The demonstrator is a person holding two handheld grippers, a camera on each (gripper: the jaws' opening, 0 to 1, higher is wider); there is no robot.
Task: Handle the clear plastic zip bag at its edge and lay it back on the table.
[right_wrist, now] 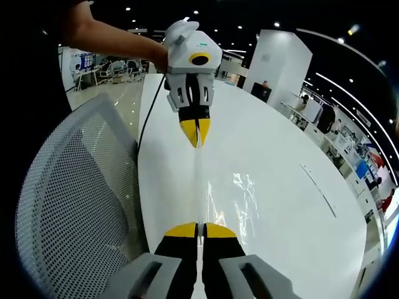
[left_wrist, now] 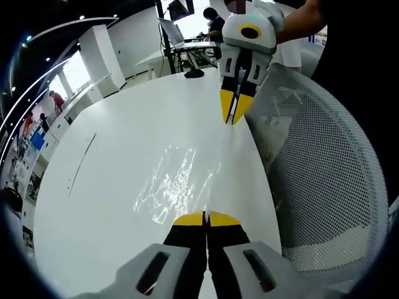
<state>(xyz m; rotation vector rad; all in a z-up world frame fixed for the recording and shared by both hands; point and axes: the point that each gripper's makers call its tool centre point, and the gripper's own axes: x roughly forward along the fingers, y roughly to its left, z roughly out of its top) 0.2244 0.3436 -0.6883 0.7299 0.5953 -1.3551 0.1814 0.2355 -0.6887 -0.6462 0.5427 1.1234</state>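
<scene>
Yellow-tipped left gripper (left_wrist: 206, 219) is closed on the near edge of the clear zip bag (left_wrist: 171, 184), which lies on the white table (left_wrist: 93, 205); right gripper (left_wrist: 235, 107) pinches its far edge. Uneven release could crease it or drag it rightward off the table, toward the mesh chair (left_wrist: 324, 180)
</scene>
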